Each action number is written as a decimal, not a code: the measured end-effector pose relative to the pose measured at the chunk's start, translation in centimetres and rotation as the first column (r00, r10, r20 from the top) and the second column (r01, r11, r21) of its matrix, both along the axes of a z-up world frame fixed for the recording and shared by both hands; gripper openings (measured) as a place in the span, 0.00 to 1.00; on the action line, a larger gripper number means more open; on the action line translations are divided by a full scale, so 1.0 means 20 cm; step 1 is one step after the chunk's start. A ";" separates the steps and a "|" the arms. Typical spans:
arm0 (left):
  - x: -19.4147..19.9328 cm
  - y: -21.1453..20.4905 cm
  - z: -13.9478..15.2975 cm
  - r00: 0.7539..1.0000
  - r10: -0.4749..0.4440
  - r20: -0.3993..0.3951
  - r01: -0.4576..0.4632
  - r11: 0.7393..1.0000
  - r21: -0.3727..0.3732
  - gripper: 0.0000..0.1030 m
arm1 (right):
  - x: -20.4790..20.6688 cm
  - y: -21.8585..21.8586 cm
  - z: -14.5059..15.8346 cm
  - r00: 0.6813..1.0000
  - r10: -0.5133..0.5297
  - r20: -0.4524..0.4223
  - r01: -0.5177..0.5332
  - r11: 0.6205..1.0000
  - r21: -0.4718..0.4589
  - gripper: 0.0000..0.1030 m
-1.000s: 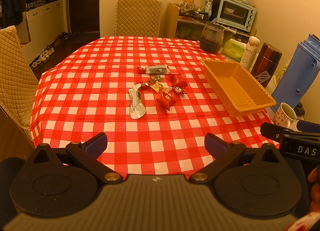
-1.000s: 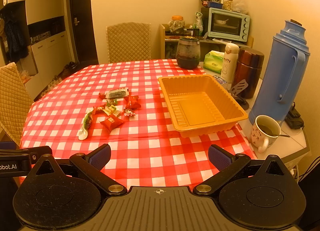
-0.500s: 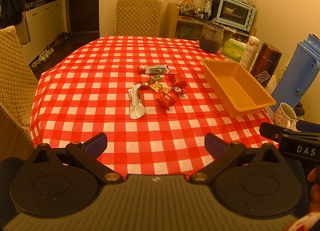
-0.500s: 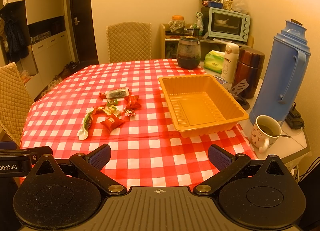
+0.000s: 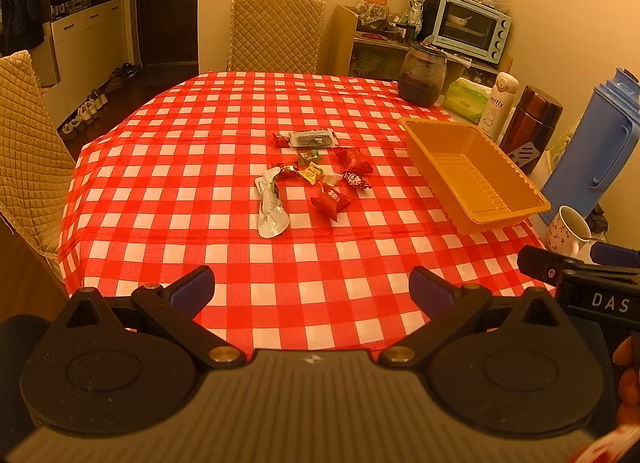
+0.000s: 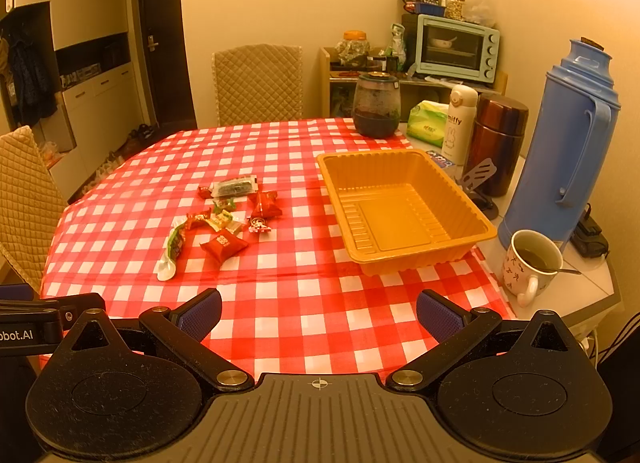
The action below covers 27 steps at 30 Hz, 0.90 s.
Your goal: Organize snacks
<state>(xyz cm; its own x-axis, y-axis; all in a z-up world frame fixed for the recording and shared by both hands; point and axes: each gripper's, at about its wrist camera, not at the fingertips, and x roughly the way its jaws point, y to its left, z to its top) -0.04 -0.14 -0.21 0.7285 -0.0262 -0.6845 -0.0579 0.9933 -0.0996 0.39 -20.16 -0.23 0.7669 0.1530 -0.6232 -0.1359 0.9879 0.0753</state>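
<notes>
Several wrapped snacks lie in a loose pile mid-table: a red packet point(image 5: 330, 202) point(image 6: 223, 245), a white and green wrapper point(image 5: 271, 210) point(image 6: 172, 251), a dark bar in clear wrap point(image 5: 313, 139) point(image 6: 233, 187), and small candies point(image 5: 312, 174) point(image 6: 219, 220). An empty orange tray point(image 5: 506, 210) point(image 6: 424, 255) stands to their right. My left gripper point(image 5: 312, 291) is open and empty above the table's near edge. My right gripper point(image 6: 319, 313) is open and empty, near the front edge, below the tray.
A red checked cloth covers the table point(image 5: 200, 167) point(image 6: 304, 295). At the right are a mug point(image 6: 531, 265), a blue thermos point(image 6: 572, 159), a brown flask point(image 6: 494, 141) and a dark jar point(image 6: 376, 111). Quilted chairs point(image 5: 276, 37) point(image 6: 24, 199) stand at the far side and left.
</notes>
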 end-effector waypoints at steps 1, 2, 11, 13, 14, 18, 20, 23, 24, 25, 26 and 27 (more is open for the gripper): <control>0.00 0.00 0.00 1.000 0.000 0.000 0.000 1.000 0.000 1.00 | 0.00 0.00 0.00 1.000 0.000 0.000 0.000 1.000 0.000 1.00; 0.00 0.00 0.00 1.000 0.000 0.000 0.000 1.000 0.000 1.00 | 0.00 0.00 0.00 1.000 0.000 0.000 0.000 1.000 0.000 1.00; 0.00 0.00 0.00 1.000 0.000 0.000 0.000 1.000 0.000 1.00 | 0.00 0.00 0.00 1.000 -0.001 0.001 0.001 1.000 0.001 1.00; 0.00 0.00 0.00 1.000 0.000 -0.001 0.000 1.000 -0.001 1.00 | 0.00 0.00 -0.01 1.000 -0.002 0.001 0.002 1.000 0.002 1.00; 0.00 0.00 0.00 1.000 0.000 -0.001 0.000 1.000 -0.001 1.00 | 0.00 0.00 0.00 1.000 -0.002 0.001 0.002 1.000 0.002 1.00; 0.00 0.00 0.00 1.000 0.000 0.001 0.000 1.000 0.000 1.00 | 0.00 0.00 -0.01 1.000 -0.003 0.005 0.003 1.000 0.007 1.00; 0.00 0.00 0.00 1.000 0.001 0.004 -0.001 1.000 0.002 1.00 | 0.00 0.01 -0.01 1.000 -0.004 0.012 0.004 1.000 0.013 1.00; 0.03 0.02 -0.01 1.000 0.010 0.004 -0.010 1.000 -0.001 1.00 | 0.02 0.01 -0.03 1.000 -0.004 0.018 0.003 1.000 0.022 1.00; 0.04 0.03 -0.02 1.000 0.014 0.003 -0.014 1.000 -0.002 1.00 | 0.03 0.01 -0.03 1.000 0.000 0.020 0.000 1.000 0.030 1.00; 0.05 0.05 -0.03 1.000 0.019 0.001 -0.019 1.000 -0.006 1.00 | 0.04 0.02 -0.04 1.000 0.004 0.021 -0.005 0.999 0.037 1.00; 0.06 0.07 -0.04 1.000 0.023 -0.001 -0.023 1.000 -0.009 1.00 | 0.05 0.02 -0.05 1.000 0.010 0.022 -0.011 0.999 0.040 1.00; 0.08 0.09 -0.05 1.000 0.027 -0.004 -0.027 1.000 -0.012 1.00 | 0.06 0.03 -0.06 1.000 0.015 0.021 -0.016 0.999 0.041 1.00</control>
<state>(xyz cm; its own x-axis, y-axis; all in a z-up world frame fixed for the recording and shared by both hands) 1.60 1.66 -1.22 0.7262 -0.0153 -0.6873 -0.0848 0.9901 -0.1116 1.62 -19.48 -1.52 0.7771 0.1900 -0.6000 -0.1531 0.9818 0.1126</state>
